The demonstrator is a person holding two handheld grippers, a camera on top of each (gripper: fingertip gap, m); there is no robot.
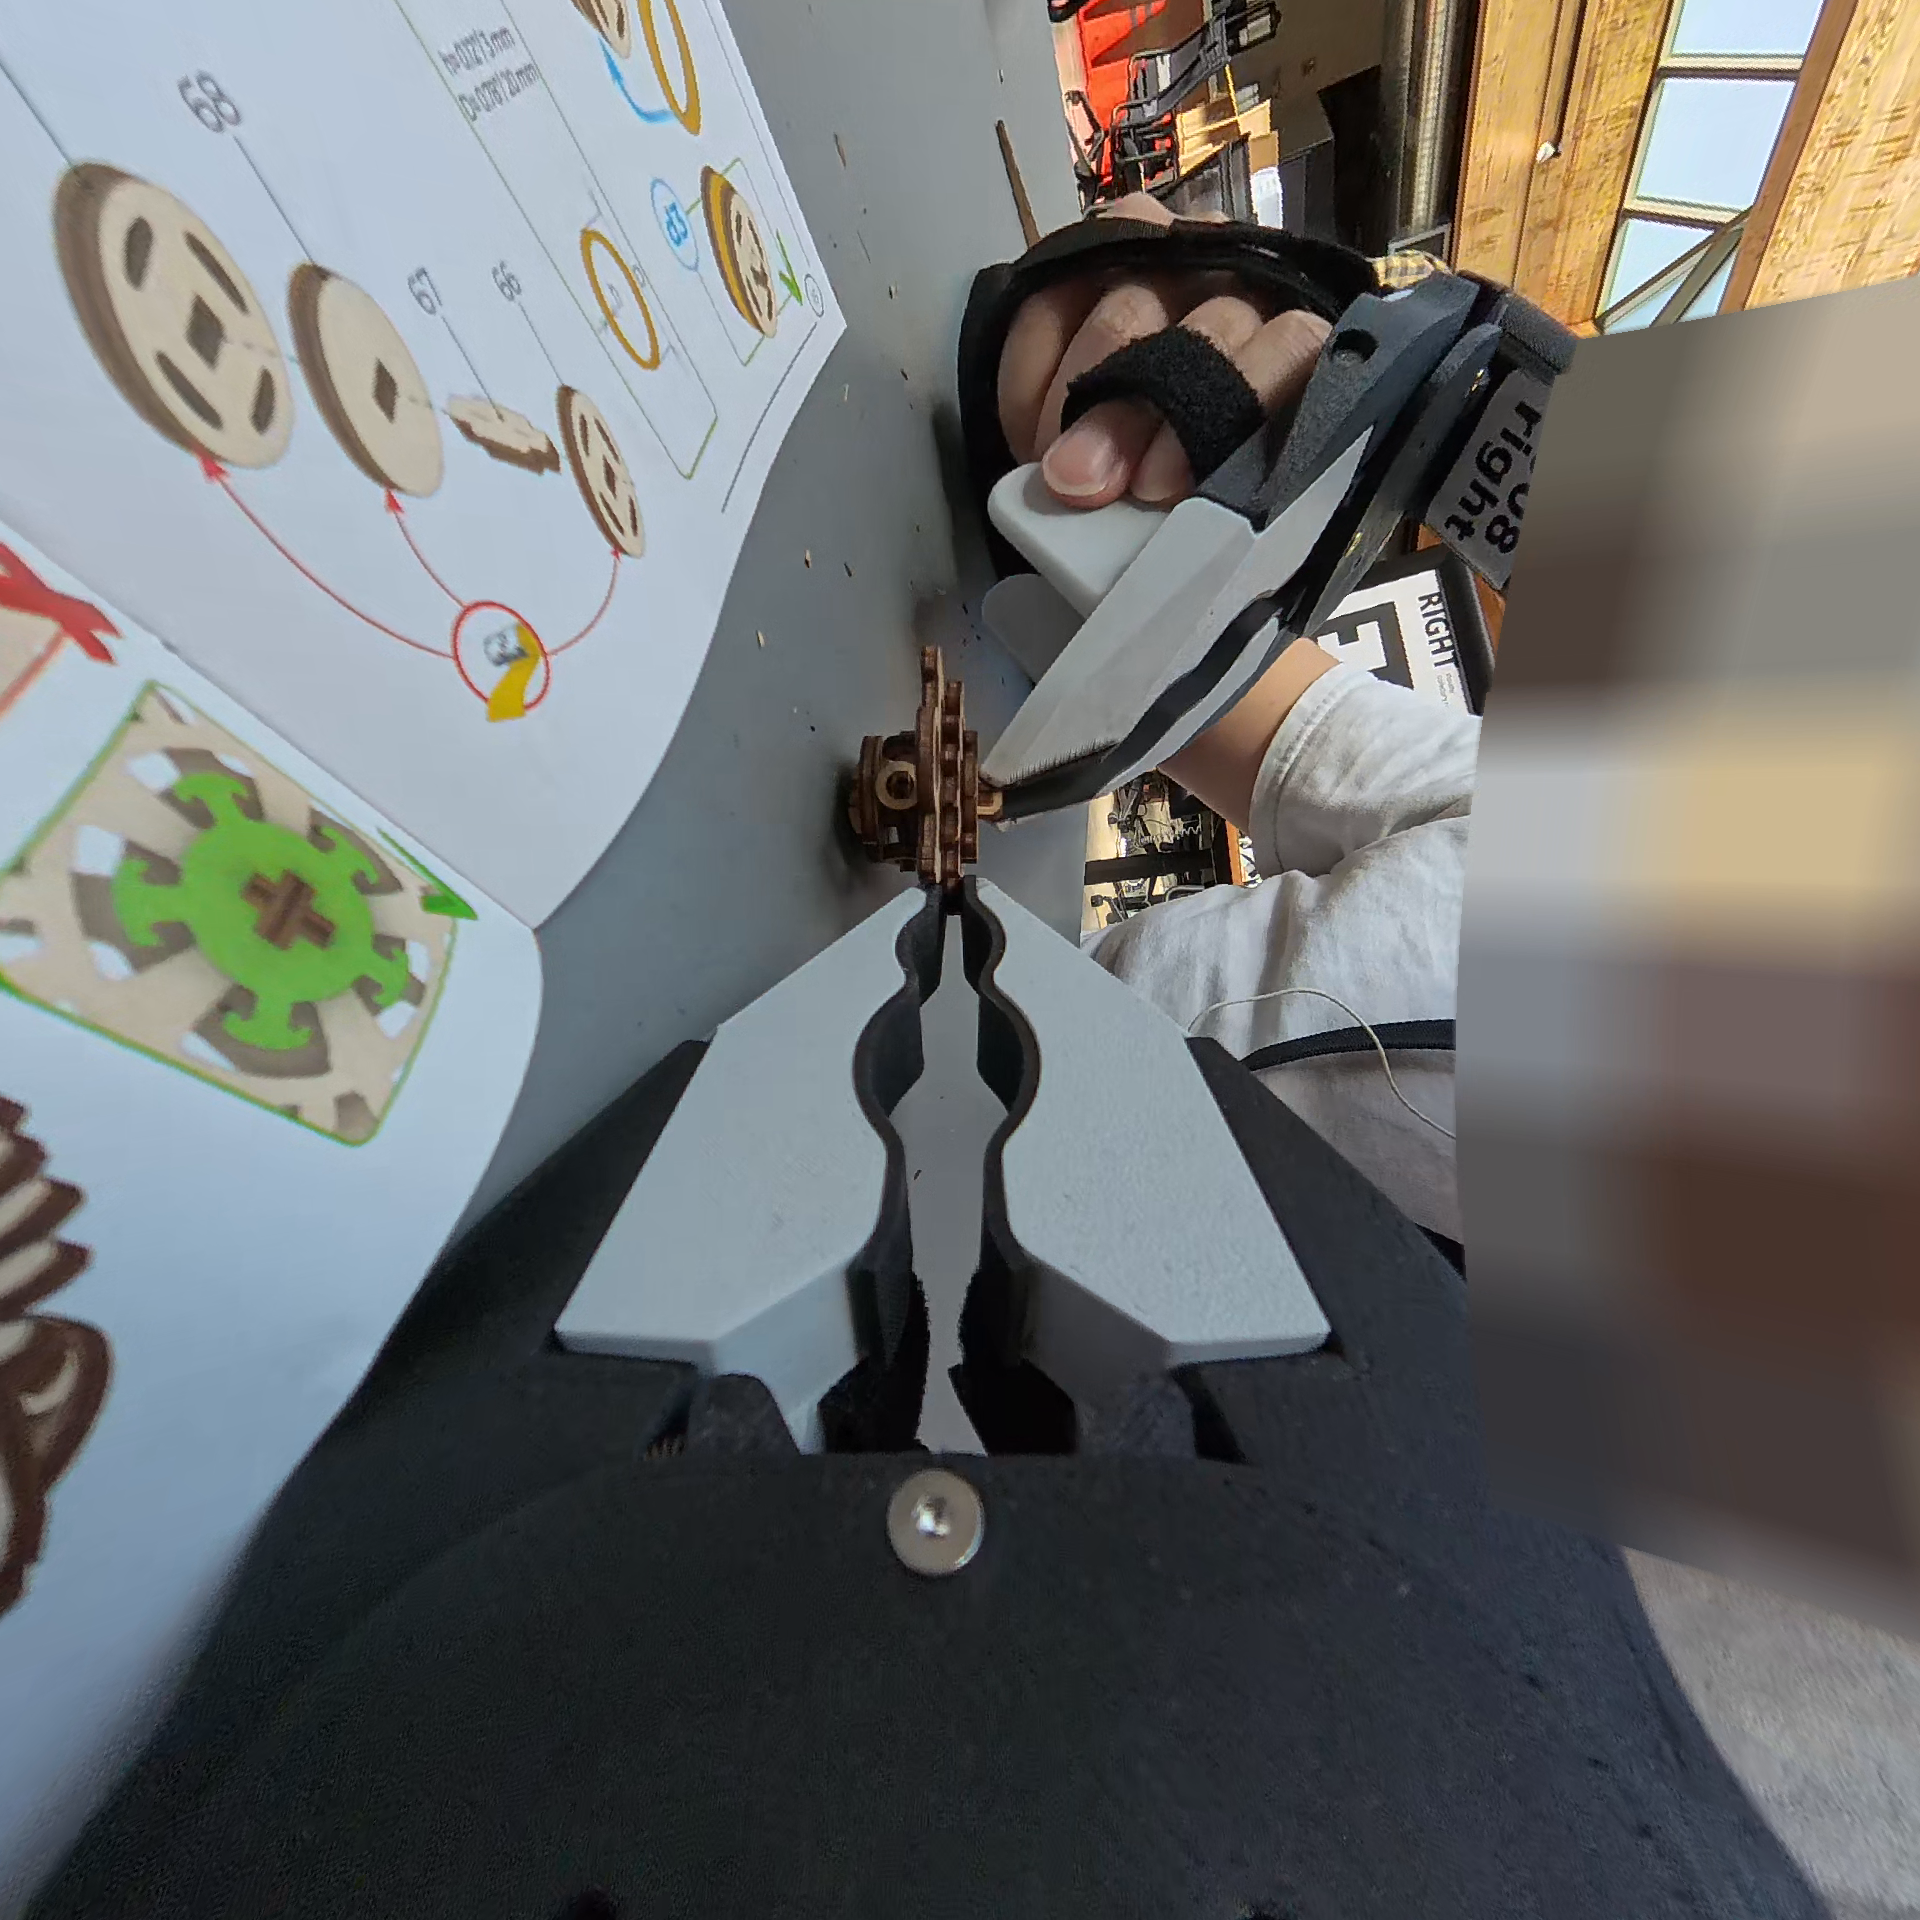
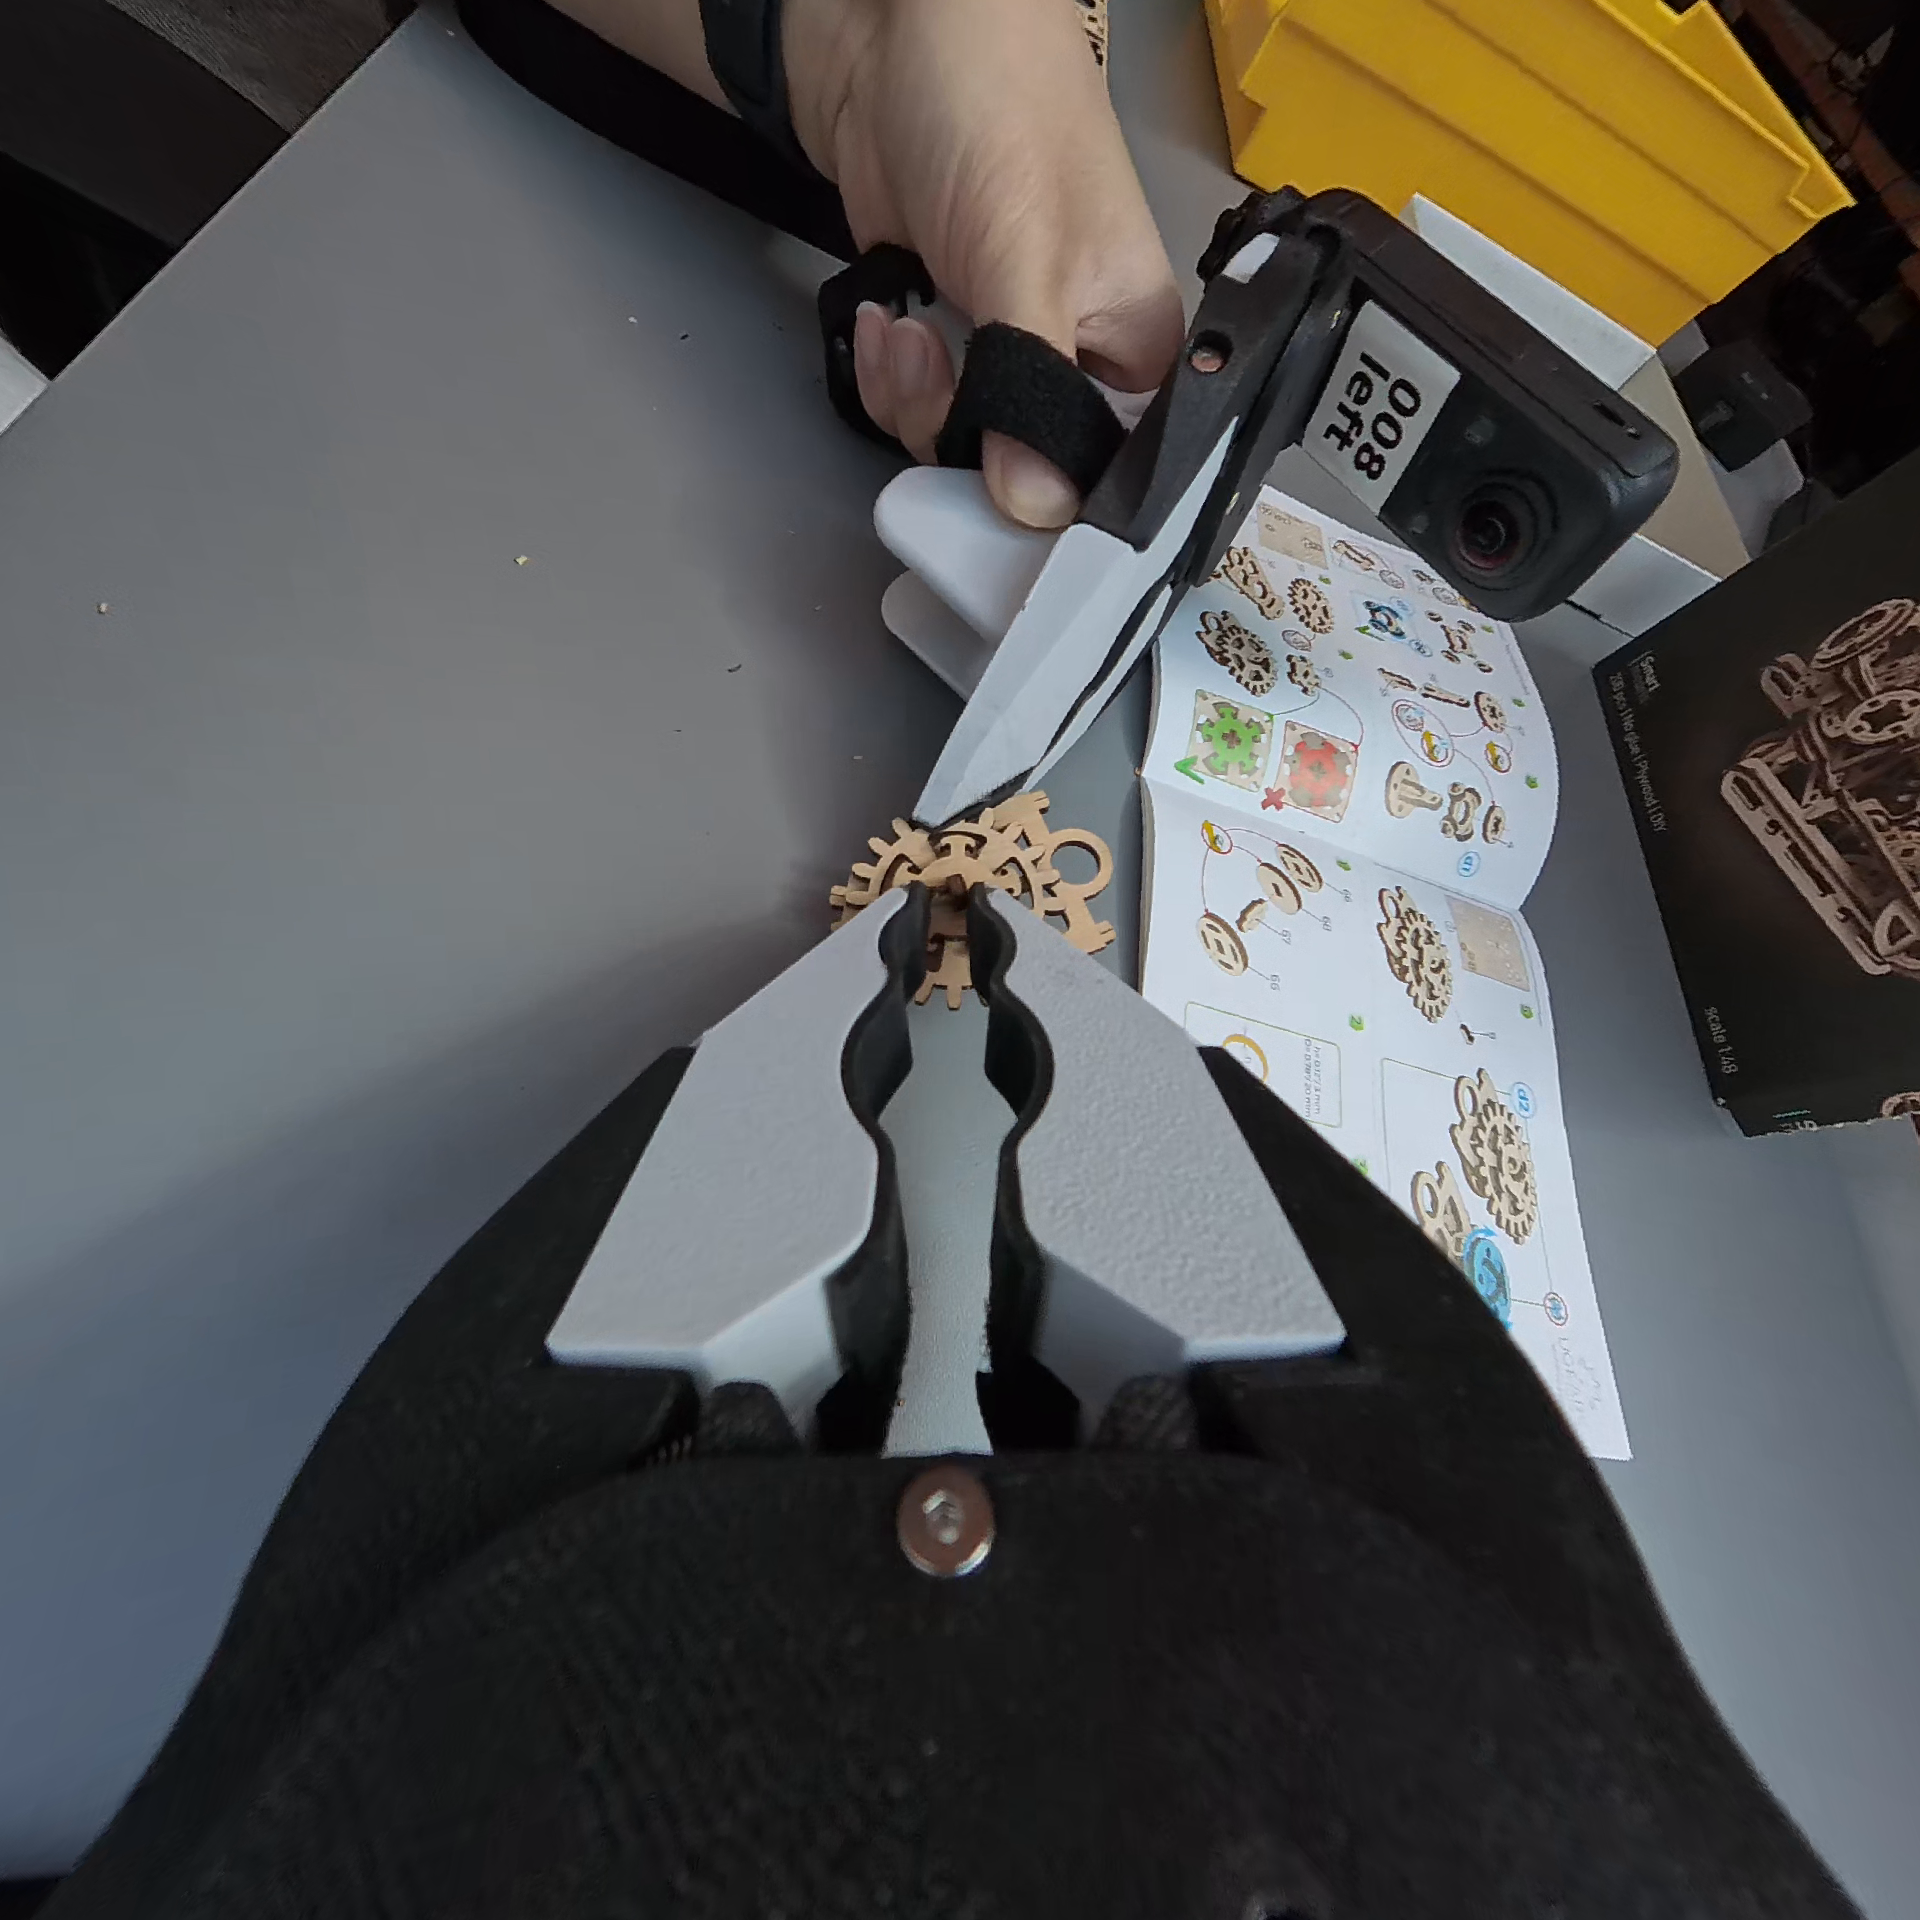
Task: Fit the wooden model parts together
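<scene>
Two grippers clamped on one wooden gear assembly (image 2: 971, 883), just above the grey tabletop (image 2: 416, 727).
Open instruction booklet (image 2: 1351, 935) lies beside it, dark kit box (image 2: 1787, 831) at the tabletop's edge; left gripper (image 1: 945, 896) pinches a gear's rim, right gripper (image 2: 940, 914) grips the centre hub.

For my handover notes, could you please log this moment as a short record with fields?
workpiece: wooden gear assembly, several toothed discs stacked on one hub
left gripper: shut on the edge of the gear assembly
right gripper: shut on the assembly's centre
surface: grey table
reference: instruction booklet lying open beside the work
other items: dark kit box, yellow bin
</scene>
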